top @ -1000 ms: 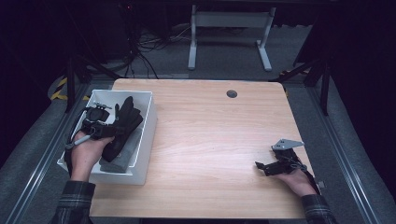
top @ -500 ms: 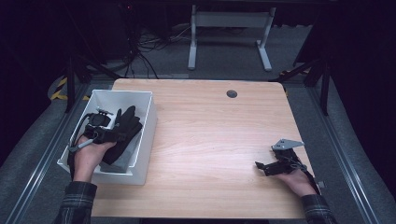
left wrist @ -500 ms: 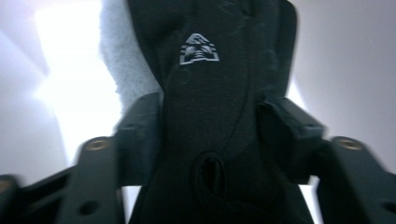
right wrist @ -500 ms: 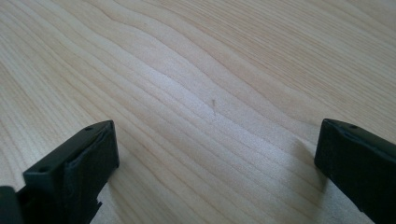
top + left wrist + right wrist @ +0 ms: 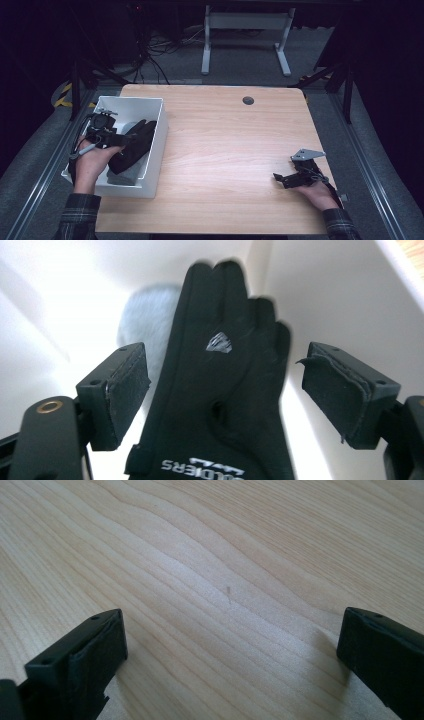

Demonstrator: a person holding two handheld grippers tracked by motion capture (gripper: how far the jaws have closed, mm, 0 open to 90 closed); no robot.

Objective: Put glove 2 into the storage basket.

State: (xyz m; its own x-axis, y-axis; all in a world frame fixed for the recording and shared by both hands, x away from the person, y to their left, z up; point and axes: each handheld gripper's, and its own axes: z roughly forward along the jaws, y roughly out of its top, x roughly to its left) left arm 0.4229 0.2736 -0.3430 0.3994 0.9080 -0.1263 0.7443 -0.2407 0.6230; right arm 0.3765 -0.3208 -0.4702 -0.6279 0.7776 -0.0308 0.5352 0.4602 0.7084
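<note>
since a second ago the left gripper (image 5: 116, 141) has drawn back in the white bin (image 5: 150, 172), jaws spread around the black glove (image 5: 220, 390), ungrasped; right gripper (image 5: 290, 178) open, resting outside the bin.

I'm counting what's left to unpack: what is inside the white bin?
The white bin holds a black glove lying over something pale grey. Whatever is beneath them is covered.

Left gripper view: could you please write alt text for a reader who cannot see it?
A black glove lies between the open left gripper, its two padded fingers apart on either side. Behind it, a pale fluffy item rests in a white bin.
</note>
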